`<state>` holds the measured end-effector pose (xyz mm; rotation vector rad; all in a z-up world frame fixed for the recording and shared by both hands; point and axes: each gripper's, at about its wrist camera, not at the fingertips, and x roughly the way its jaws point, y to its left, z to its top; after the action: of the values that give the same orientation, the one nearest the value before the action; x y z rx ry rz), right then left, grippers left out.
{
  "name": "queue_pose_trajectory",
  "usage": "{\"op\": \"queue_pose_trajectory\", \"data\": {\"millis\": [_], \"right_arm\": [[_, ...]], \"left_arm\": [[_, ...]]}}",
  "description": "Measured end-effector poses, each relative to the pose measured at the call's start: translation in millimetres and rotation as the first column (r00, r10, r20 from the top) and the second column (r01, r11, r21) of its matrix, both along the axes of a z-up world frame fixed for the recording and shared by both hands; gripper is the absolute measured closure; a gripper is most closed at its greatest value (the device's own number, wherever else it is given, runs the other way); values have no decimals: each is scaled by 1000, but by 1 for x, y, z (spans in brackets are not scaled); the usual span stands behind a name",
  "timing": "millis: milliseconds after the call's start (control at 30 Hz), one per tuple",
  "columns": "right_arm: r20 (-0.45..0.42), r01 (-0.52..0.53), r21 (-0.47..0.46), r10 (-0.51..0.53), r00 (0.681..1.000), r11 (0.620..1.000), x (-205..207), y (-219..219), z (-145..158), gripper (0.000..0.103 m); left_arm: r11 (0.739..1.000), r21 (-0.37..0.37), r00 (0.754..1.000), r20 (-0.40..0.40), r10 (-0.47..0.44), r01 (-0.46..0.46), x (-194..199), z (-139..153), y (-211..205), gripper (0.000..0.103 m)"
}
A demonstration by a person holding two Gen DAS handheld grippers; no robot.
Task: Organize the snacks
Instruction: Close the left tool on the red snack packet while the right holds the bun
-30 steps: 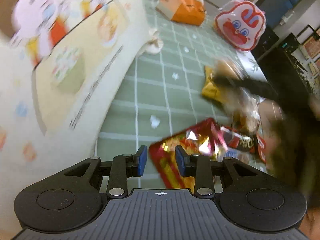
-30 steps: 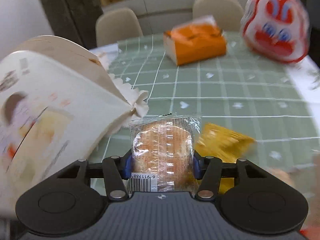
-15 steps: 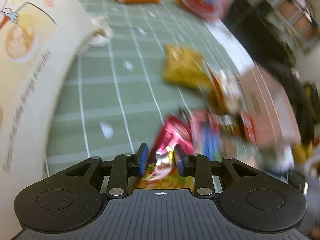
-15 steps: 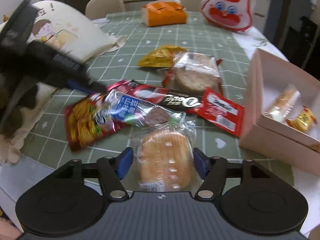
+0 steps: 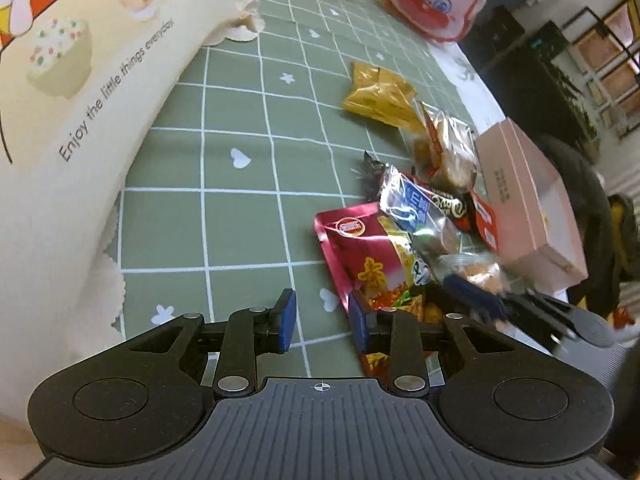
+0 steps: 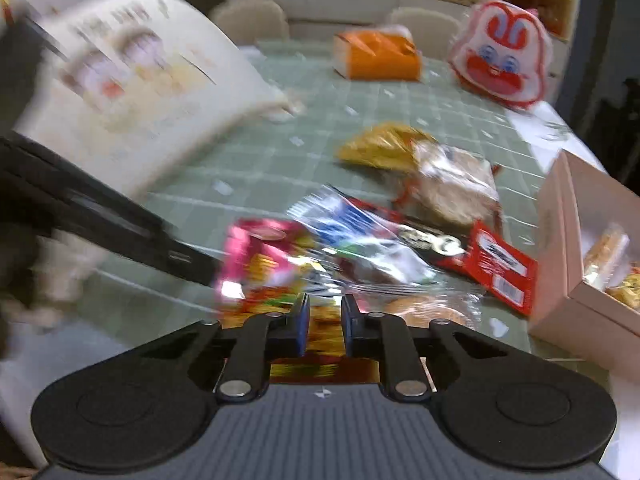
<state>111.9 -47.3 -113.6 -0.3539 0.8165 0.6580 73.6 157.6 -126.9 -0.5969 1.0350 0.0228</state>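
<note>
1. The snacks lie in a heap on the green tabletop (image 5: 240, 220), beside the pink box (image 6: 568, 264).
2. The left hand-held gripper (image 5: 322, 320) has its jaws apart, holding nothing, at the red packet (image 5: 360, 256).
3. The right hand-held gripper (image 6: 323, 328) has its jaws nearly together, empty.
4. The packets look light, crinkly and slippery, so pinch a flat edge.

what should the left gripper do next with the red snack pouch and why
Probably slide the left gripper a little to the right and close. Its fingers stand apart over bare green cloth, and only the edge of the shiny red foil snack pouch reaches the right-hand finger. The open pink cardboard box already holds snacks, so it likely goes there.
</note>
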Motion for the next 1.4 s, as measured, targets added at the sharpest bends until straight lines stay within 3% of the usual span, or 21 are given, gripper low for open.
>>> {"op": "queue_pose_trajectory", "data": {"millis": [67,133,233,467,533,733,833,900,1100,1233,1400], "right_arm": [[56,55,-36,-53,997,998,8,2,-6,90],[57,98,-52,-95,994,994,18,-1,-10,90],[20,67,-36,-67,998,997,28,-7,-17,90],[22,30,-21,-30,999,999,19,-7,-20,92],[11,26,-4,-26,1000,1000,18,-9,-18,93],[-33,11,38,-9,999,999,9,-18,-17,93],[-32,16,65,-14,999,998,-2,-26,-18,93],[-41,27,83,-24,999,996,-4,-30,-18,93],[-55,49,126,-43,998,991,-9,-44,-19,93],[-62,56,168,-46,997,984,-15,-55,-20,93],[-39,62,184,-55,998,981,-24,-63,-22,93]], "left_arm": [[1000,0,1000,18,1,-1,3,1,-4,70],[1000,-12,999,34,6,-6,8,-3,-8,70],[1000,-27,998,64,-1,2,18,-8,-17,69],[999,-42,990,140,16,-10,32,-11,-17,61],[998,-68,990,140,-9,19,30,-2,-18,61],[981,-166,969,240,-62,103,11,28,-28,59],[990,-106,979,190,-72,93,24,17,-36,53],[988,-137,988,141,-57,76,31,10,-35,47],[966,-199,976,173,-131,165,26,27,-43,43],[979,-49,979,60,-194,197,27,25,-59,42],[987,-50,988,10,-153,153,26,10,-60,43]]}}
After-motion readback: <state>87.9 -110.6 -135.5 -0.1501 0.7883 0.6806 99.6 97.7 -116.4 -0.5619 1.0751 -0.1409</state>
